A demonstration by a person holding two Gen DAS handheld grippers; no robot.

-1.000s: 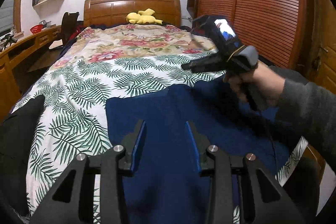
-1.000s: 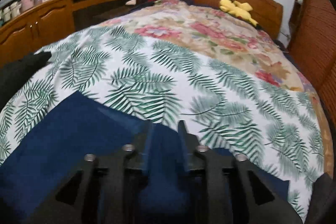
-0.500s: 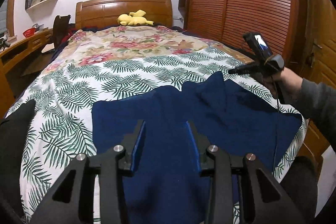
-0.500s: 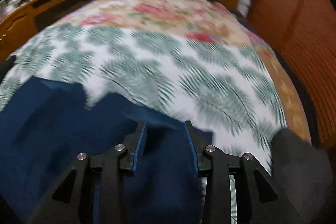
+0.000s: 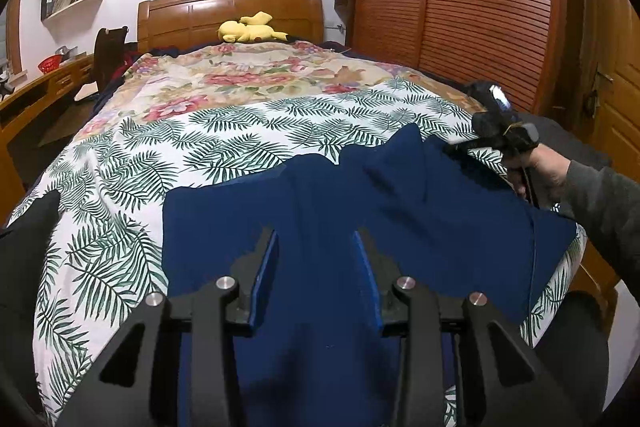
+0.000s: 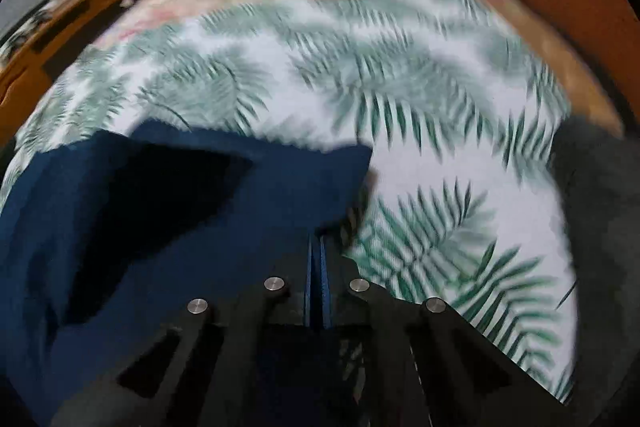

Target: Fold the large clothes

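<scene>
Bedroom with a wooden headboard (image 5: 230, 13) at the far end and a slatted wardrobe (image 5: 460, 7) on the right. Bed cover (image 5: 224, 147) was palm-leaf print near, floral further back, with a yellow plush toy (image 5: 250, 31) against the headboard. Navy garment (image 5: 320, 211) lay spread across the near part of the bed, wrinkled toward its far right edge. Left gripper (image 5: 316, 267) hovered low over the near middle of the garment with jaws partly apart; fabric lay under them, and whether the pads pressed it I couldn't tell. Right gripper (image 6: 316, 255) was at the garment's far right corner with jaws fully closed, pinching the fabric edge. Right wrist view was blurred. Right hand (image 5: 536, 167) and grey sleeve (image 5: 600, 203) showed at the right edge.
</scene>
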